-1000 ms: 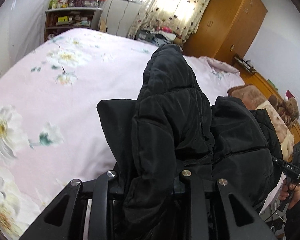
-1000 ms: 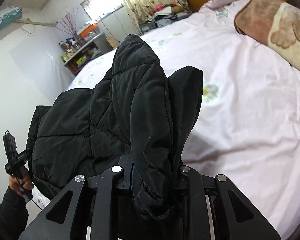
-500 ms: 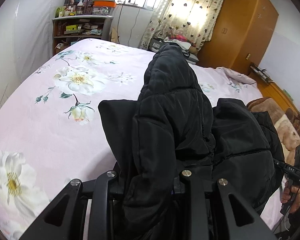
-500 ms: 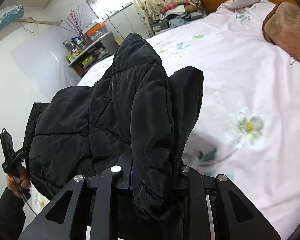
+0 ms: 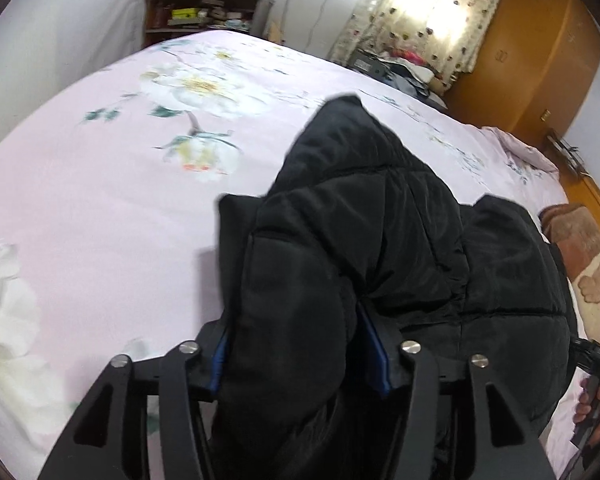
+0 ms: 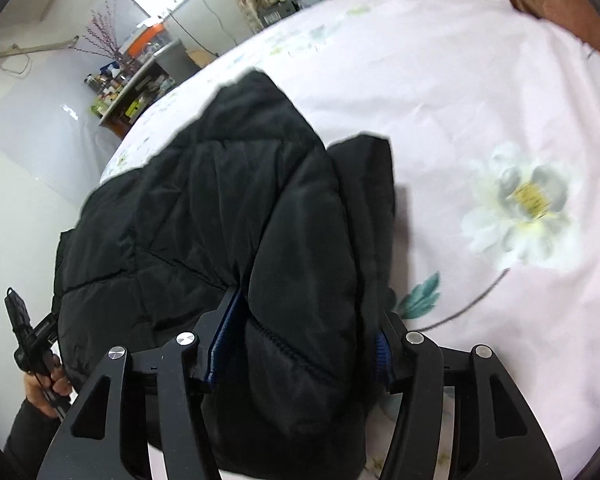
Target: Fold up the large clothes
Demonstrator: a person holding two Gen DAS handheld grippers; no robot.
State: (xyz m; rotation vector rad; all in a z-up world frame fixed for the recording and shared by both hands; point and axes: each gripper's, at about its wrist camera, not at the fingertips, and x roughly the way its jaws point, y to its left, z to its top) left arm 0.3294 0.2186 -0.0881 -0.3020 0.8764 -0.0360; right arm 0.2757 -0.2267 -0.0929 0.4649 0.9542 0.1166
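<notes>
Pink floral bedspread behind everything, shelf at upper left of the left view, wardrobe at upper right. Left gripper clamped on a thick fold of the black padded jacket, bottom centre of frame. Right gripper likewise clamped on the same jacket, bottom centre of its own view. Bulk bunched across frame centre, held over the bed, contact with it unclear. Likely risk: slick puffy fabric sliding from the blue pads under its own weight, spoiling the fold line.
</notes>
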